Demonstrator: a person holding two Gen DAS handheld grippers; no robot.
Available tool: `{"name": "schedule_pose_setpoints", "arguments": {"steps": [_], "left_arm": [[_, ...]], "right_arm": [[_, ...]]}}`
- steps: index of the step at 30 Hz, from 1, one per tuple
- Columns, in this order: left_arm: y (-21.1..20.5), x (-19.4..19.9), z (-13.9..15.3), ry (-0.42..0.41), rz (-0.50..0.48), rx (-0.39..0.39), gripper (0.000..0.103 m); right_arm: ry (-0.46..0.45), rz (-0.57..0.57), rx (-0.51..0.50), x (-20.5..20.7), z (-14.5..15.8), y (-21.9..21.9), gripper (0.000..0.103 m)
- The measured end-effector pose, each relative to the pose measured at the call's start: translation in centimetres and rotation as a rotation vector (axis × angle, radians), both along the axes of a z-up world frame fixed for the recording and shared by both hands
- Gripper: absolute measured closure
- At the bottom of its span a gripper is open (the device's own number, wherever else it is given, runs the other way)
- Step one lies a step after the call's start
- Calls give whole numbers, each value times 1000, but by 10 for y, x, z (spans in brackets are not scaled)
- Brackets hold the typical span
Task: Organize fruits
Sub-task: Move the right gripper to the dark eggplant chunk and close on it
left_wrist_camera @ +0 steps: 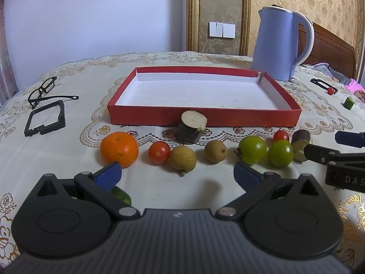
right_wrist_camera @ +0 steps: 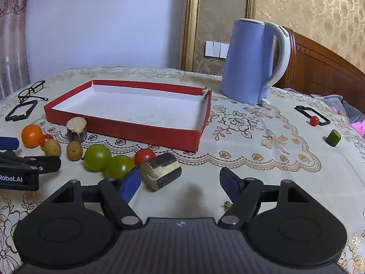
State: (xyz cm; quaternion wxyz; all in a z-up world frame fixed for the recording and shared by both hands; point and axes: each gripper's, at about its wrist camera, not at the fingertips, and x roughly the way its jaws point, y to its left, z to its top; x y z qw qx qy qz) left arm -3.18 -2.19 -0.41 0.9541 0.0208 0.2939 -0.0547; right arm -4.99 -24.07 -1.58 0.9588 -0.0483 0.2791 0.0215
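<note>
While the red tray (right_wrist_camera: 141, 134) at mid-bench sits empty, the fruit lies in a row along its near wall: orange (left_wrist_camera: 119, 148), red tomato (left_wrist_camera: 159, 152), two longans (left_wrist_camera: 183, 158), two green tomatoes (right_wrist_camera: 97, 157). Right hand-held gripper (right_wrist_camera: 180, 182): jaws spread, pinching nothing; a cut wood piece (right_wrist_camera: 160, 174) lies just beside its left finger. Left hand-held gripper (left_wrist_camera: 178, 173): spread, empty. Judgement: tomatoes smooth, soft, bruise easily, so grip gently across the widest girth. Orange heavier, firmer. All will likely roll.
</note>
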Motion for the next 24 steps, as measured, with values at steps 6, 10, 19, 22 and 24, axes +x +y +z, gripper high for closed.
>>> {"name": "schedule_pose_setpoints", "arguments": {"steps": [6, 10, 19, 22, 24], "left_arm": [[-3, 1, 0, 2, -4, 11, 0], [-4, 0, -1, -3, -8, 15, 0], [7, 1, -2, -14, -7, -13, 0], [5, 1, -3, -13, -12, -7, 0], [4, 1, -3, -9, -22, -8, 0]], "right_arm": [[-1, 5, 1, 1, 0, -2, 27], [4, 26, 4, 3, -1, -3, 27], [3, 172, -31, 19, -1, -3, 38], [-4, 187, -51, 22, -1, -1, 38], [-9, 197, -59, 23, -1, 0, 38]]}}
